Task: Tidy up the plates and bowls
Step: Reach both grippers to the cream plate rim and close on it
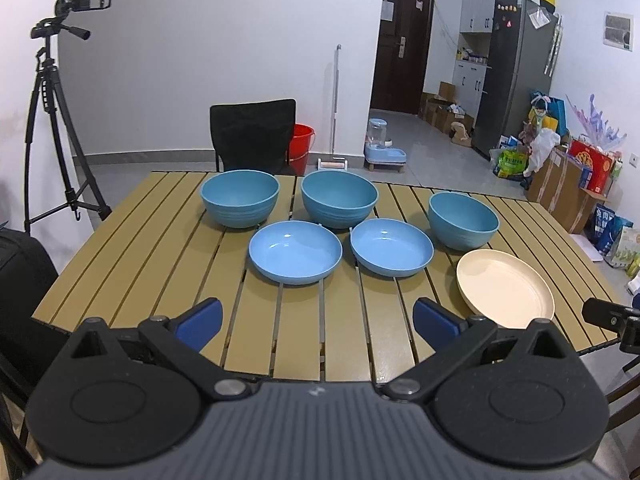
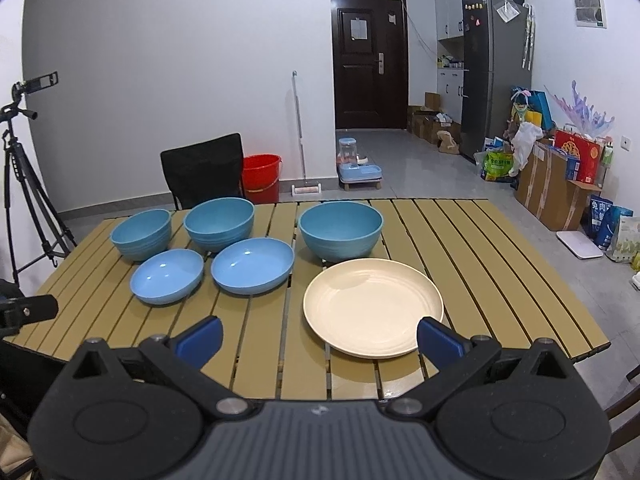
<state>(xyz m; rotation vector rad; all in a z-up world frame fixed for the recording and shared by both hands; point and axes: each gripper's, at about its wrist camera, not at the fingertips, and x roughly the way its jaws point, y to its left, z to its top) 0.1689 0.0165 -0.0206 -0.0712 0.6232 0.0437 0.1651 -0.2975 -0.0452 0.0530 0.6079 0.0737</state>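
Observation:
Three deep blue bowls stand in a back row on the slatted table: left bowl, middle bowl, right bowl. In front of them sit two shallow blue bowls. A cream plate lies at the front right; the right wrist view has the cream plate just ahead. My left gripper hovers open over the table's front edge, nothing between its fingers. Open and empty too, my right gripper has its right finger at the plate's near rim.
A black chair stands behind the table, with a red bucket beside it. A tripod with a camera is at the left. Boxes and bags crowd the floor at the right, near a fridge.

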